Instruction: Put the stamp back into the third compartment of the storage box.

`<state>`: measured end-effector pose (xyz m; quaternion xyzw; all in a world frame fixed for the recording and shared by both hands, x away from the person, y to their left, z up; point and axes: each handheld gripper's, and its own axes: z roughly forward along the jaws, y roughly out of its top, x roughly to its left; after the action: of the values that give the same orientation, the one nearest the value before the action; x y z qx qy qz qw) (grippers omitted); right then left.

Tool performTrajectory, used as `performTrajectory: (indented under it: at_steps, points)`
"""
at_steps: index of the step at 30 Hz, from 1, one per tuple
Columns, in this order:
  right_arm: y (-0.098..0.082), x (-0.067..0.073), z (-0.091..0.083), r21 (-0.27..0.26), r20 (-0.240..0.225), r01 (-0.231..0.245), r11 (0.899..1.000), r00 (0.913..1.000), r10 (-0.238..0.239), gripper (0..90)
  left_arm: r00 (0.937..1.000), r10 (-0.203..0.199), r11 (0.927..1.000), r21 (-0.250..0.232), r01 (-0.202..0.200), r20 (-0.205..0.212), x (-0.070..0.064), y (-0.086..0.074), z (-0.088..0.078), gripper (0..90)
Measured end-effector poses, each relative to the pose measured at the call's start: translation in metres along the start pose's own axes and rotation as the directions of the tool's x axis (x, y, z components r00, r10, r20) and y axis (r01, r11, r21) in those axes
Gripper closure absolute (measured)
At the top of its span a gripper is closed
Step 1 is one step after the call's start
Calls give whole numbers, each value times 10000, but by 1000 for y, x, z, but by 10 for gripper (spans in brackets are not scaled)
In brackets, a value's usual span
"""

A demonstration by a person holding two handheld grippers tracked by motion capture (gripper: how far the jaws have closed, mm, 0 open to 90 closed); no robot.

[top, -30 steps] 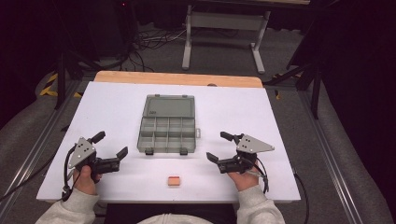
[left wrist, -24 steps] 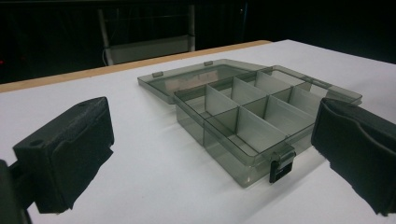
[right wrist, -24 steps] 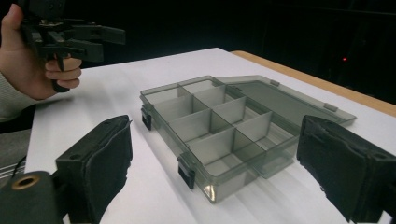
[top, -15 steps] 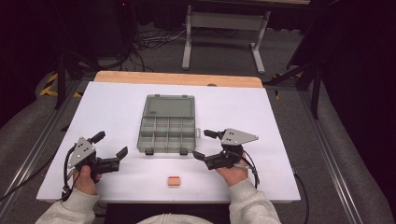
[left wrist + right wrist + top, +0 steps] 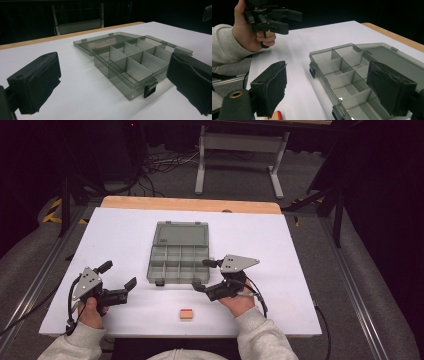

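A grey see-through compartment box [image 5: 179, 252] lies open mid-table, its lid flat behind it and its cells empty. A small orange block [image 5: 186, 314] rests near the front edge, between my hands. My left gripper [image 5: 118, 274] is open at the front left, a short way from the box's left side and pointing toward it. My right gripper [image 5: 202, 275] is open at the box's front right corner, one jaw beside the box wall. In the left gripper view the box [image 5: 135, 62] lies ahead between open jaws. In the right gripper view the box [image 5: 347, 75] and the block [image 5: 275, 116] show.
The white table top [image 5: 280, 245] has bare room on both sides of the box, and a wooden strip [image 5: 190, 204] runs along its far edge. A metal stand [image 5: 240, 150] and cables lie on the dark floor beyond. The other hand's gripper [image 5: 272, 20] appears in the right gripper view.
My right gripper has moved left and forward, from the open table at the right up to the box's front right corner. The left gripper has stayed put.
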<state>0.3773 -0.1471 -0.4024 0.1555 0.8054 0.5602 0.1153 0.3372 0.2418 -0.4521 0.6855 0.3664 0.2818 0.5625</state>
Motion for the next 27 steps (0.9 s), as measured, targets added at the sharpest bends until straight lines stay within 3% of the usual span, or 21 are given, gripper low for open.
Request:
performTrajectory:
  at_steps: [20, 27]
  points:
    - [10, 7, 30, 584, -908, 302, 9978, 9956, -248, 196, 10000, 17, 10000, 4, -17, 8, 1, 0, 0, 2]
    - [13, 8, 35, 1274, -1273, 646, 9898, 9907, -482, 203, 10000, 28, 10000, 22, -28, -8, 1, 0, -1, 2]
